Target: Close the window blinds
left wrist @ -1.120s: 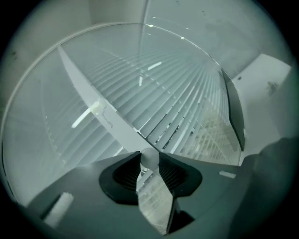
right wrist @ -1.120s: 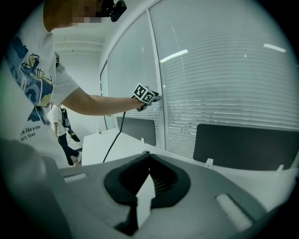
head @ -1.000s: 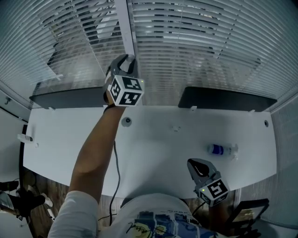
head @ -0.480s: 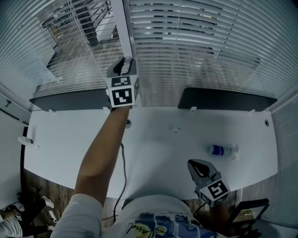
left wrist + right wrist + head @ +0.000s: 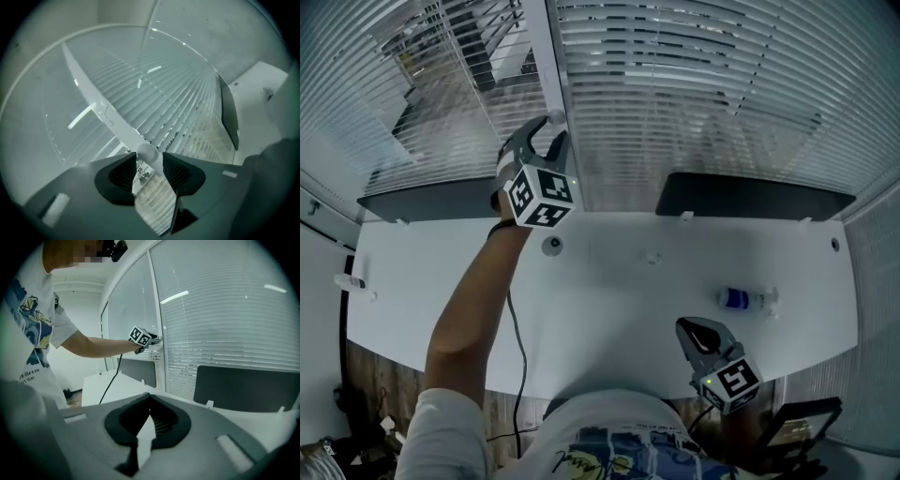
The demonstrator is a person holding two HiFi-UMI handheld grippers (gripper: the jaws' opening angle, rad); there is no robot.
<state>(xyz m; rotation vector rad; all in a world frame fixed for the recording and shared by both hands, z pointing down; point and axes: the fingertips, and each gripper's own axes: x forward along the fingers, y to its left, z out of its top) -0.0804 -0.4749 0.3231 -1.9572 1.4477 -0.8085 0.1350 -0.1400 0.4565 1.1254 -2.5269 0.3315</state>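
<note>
My right gripper (image 5: 692, 328) sits at the worktop's (image 5: 609, 291) near edge, closed with nothing in it, where it was a second ago; a bottle (image 5: 741, 301) lies beyond it, toward the right edge; past the far edge my left gripper (image 5: 548, 131) is raised to the blinds (image 5: 694, 94); the tilt wand (image 5: 112, 119) runs down to a rounded end that sits between its fingers (image 5: 180, 173), right at their tips; those fingers have just been opening and stand apart round it, unclamped; since a second ago this gripper has rolled, and the left-hand slats (image 5: 422, 103) show more of the outside.
</note>
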